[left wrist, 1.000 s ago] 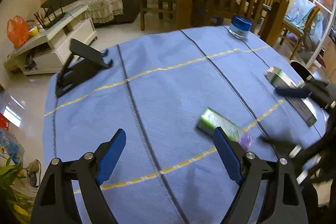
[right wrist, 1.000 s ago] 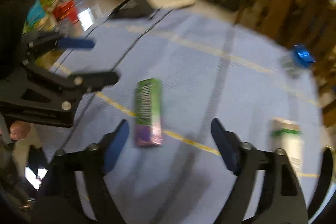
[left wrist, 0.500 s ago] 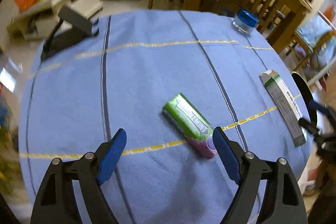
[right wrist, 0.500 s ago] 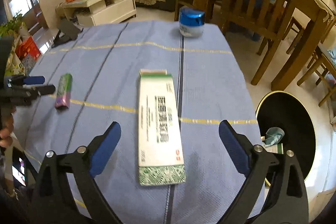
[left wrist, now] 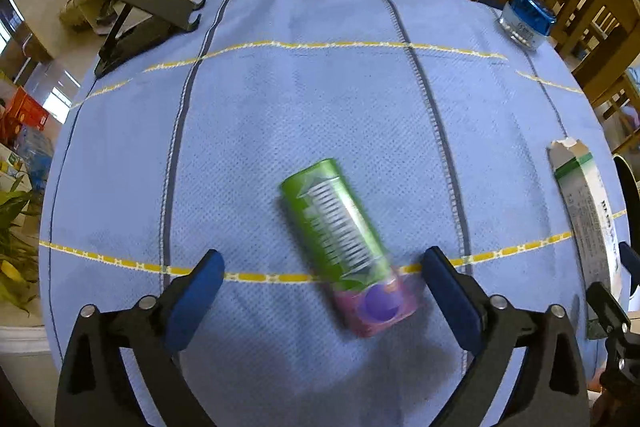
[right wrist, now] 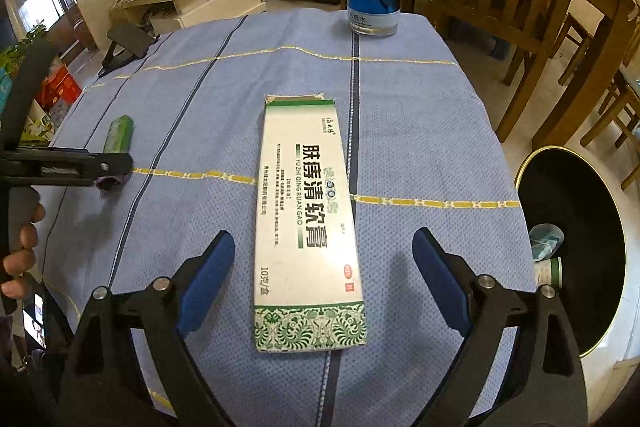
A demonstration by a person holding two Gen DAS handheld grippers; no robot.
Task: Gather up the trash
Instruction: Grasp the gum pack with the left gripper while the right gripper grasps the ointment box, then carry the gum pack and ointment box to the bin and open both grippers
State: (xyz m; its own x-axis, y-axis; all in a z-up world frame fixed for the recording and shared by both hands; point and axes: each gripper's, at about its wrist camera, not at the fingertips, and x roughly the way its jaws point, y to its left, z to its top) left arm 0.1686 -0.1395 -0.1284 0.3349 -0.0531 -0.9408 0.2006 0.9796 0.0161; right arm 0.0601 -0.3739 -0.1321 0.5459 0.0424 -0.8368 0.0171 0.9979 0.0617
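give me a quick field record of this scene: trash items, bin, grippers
surface: table with blue cloth
trash 1: green and purple pack, flat, between open left gripper fingers, untouched
trash 2: long white and green box, flat, between open right gripper fingers, untouched
bin: black bin beside table, some trash inside
other: blue-lidded jar, black stand

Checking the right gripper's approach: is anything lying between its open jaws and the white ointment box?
Nothing: in the right wrist view only bare blue tablecloth separates the right gripper from the white ointment box.

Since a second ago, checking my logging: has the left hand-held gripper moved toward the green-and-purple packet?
Yes. The left hand-held gripper has closed in; the green-and-purple packet now lies between its open jaws.
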